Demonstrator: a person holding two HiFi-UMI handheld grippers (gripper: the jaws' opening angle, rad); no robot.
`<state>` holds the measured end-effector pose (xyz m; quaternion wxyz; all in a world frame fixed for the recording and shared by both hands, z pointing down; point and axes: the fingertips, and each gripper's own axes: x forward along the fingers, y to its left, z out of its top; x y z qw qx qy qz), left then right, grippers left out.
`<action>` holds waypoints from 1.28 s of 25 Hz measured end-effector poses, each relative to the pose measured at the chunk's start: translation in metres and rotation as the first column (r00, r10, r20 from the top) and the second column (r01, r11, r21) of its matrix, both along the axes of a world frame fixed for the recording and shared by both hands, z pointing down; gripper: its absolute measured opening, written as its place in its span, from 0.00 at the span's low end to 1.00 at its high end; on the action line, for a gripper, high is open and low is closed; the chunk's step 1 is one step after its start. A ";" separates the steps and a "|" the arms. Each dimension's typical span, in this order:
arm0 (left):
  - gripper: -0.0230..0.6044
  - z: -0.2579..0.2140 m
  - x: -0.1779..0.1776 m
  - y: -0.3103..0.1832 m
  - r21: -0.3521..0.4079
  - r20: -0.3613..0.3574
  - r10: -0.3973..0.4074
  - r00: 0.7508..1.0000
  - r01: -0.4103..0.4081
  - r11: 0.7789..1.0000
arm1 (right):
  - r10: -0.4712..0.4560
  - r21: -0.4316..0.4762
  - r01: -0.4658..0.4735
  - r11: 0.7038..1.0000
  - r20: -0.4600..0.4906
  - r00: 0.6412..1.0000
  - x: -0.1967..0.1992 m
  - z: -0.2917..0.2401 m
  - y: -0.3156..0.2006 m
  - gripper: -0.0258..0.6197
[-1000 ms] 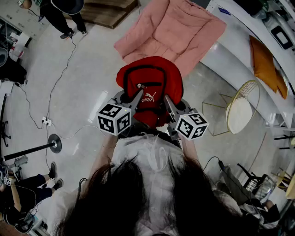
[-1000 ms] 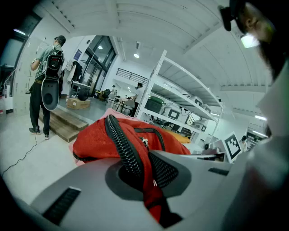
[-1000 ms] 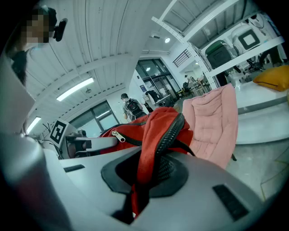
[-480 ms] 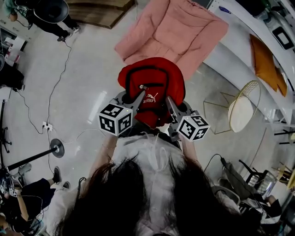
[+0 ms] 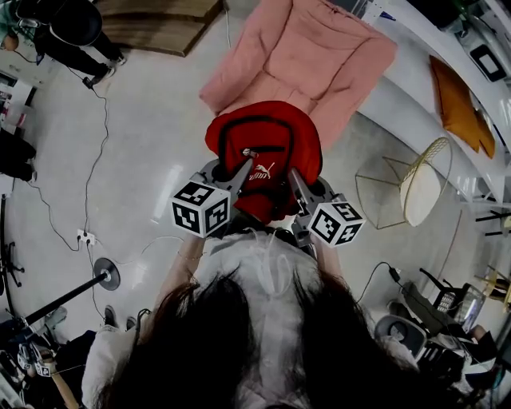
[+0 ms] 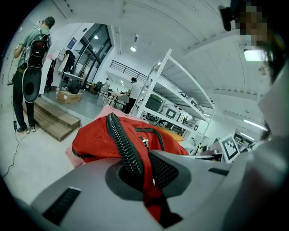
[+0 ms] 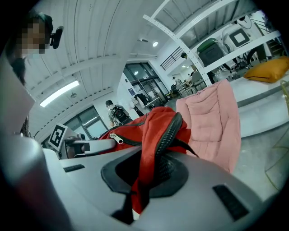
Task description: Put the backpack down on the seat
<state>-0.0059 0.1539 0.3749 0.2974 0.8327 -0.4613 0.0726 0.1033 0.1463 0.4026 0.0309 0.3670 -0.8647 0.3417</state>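
A red backpack with black zips hangs in the air in front of me, held up between both grippers. My left gripper is shut on its left shoulder strap. My right gripper is shut on the right shoulder strap. The pink padded seat lies just beyond the backpack on the floor, and it shows as a pink cushion in the right gripper view. The bag's lower part is hidden behind the grippers in the head view.
A white bench with an orange cushion runs along the right. A round gold wire side table stands right of me. A wooden platform and a person are at the far left. Cables and a stand base lie on the floor.
The backpack and both grippers hold about the same pose while the view shifts slightly toward the pink seat. The person at the far left has moved further left.
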 end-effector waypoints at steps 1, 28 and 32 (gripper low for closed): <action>0.10 -0.001 -0.005 -0.005 0.002 0.001 0.007 1.000 -0.007 1.000 | 0.007 0.000 -0.007 1.000 0.001 1.000 -0.005 -0.001 -0.004 0.11; 0.10 0.044 -0.083 -0.095 -0.085 -0.008 0.078 0.997 -0.078 0.993 | 0.073 -0.083 -0.077 0.994 -0.047 0.996 -0.081 0.043 -0.084 0.11; 0.10 0.058 -0.078 -0.140 -0.127 -0.001 0.067 0.998 -0.066 0.990 | 0.050 -0.119 -0.055 0.991 -0.042 0.998 -0.074 0.059 -0.136 0.11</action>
